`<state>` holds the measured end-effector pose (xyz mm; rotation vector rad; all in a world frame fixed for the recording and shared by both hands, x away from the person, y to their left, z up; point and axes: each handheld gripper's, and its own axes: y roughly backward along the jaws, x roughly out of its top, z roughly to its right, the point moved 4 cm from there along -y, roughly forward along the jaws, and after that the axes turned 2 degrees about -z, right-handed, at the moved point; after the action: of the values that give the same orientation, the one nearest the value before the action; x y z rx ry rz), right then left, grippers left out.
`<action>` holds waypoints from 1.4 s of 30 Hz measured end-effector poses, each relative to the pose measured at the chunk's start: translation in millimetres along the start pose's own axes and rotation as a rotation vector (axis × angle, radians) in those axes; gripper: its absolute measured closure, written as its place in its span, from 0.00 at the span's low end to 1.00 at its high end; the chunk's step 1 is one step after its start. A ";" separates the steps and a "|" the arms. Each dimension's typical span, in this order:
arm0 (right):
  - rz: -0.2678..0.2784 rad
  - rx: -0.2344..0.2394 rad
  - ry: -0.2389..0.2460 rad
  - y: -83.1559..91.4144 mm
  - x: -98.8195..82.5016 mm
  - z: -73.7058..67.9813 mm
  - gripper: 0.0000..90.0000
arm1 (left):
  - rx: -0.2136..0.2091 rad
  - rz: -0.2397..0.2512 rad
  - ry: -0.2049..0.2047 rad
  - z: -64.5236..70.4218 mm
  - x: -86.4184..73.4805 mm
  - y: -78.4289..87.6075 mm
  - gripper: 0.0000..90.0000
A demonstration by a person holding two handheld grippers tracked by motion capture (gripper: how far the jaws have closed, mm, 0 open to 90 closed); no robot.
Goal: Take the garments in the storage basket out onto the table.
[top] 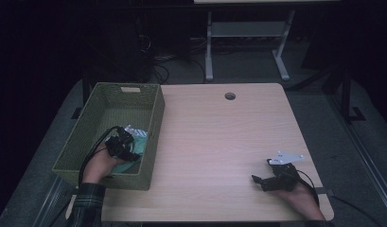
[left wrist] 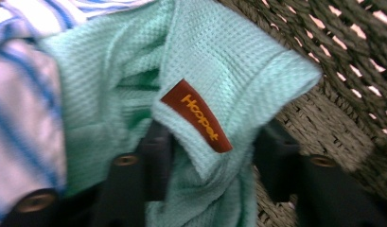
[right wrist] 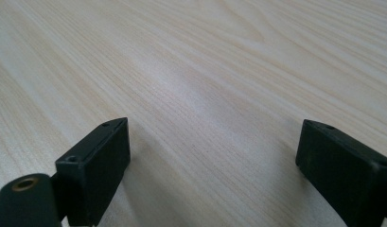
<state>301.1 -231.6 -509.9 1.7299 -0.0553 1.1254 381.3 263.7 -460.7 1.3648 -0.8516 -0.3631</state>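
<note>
A mint-green waffle cloth (left wrist: 219,52) with a brown label (left wrist: 197,116) lies in the green woven basket (top: 155,120), partly over a blue-and-white striped cloth (left wrist: 21,94). My left gripper (left wrist: 212,158) reaches down into the basket's near right corner (top: 126,147), and a bunched fold of the mint cloth (top: 140,145) fills the gap between its jaws, touching both. My right gripper (top: 261,171) rests on the wooden table (top: 215,142) near the front right corner. In the right gripper view it (right wrist: 212,156) stands open with bare tabletop between its jaws.
The basket wall (left wrist: 352,56) rises close behind the cloth. A cable hole (top: 230,96) sits at the table's far edge. A white desk frame (top: 245,42) and cables stand on the dark floor beyond the table.
</note>
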 end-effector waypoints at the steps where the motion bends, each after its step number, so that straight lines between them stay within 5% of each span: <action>1: 0.000 0.000 0.000 0.0 0.0 0.0 0.12 | -0.002 0.003 0.006 0.1 0.3 0.7 0.74; 7: 0.000 0.001 -0.001 0.0 0.0 -0.1 0.12 | -0.003 0.047 0.062 -4.3 1.1 8.5 0.84; 12: 0.000 0.001 -0.001 0.0 0.0 0.0 0.12 | 0.010 0.140 0.114 -10.8 1.4 19.8 0.84; 20: 0.000 0.001 -0.001 0.0 0.1 0.0 0.12 | -0.025 0.305 0.214 -20.5 -0.9 39.3 0.85; 32: 0.000 0.000 0.000 0.0 0.0 0.1 0.12 | -0.087 0.551 0.303 -31.5 -6.3 68.4 0.86; 42: 0.001 0.001 -0.003 0.0 0.1 -0.1 0.12 | -0.119 0.662 0.328 -38.2 -6.8 86.3 0.87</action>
<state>301.1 -231.5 -509.8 1.7322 -0.0574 1.1233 383.2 313.2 -380.1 0.9275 -0.9323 0.3120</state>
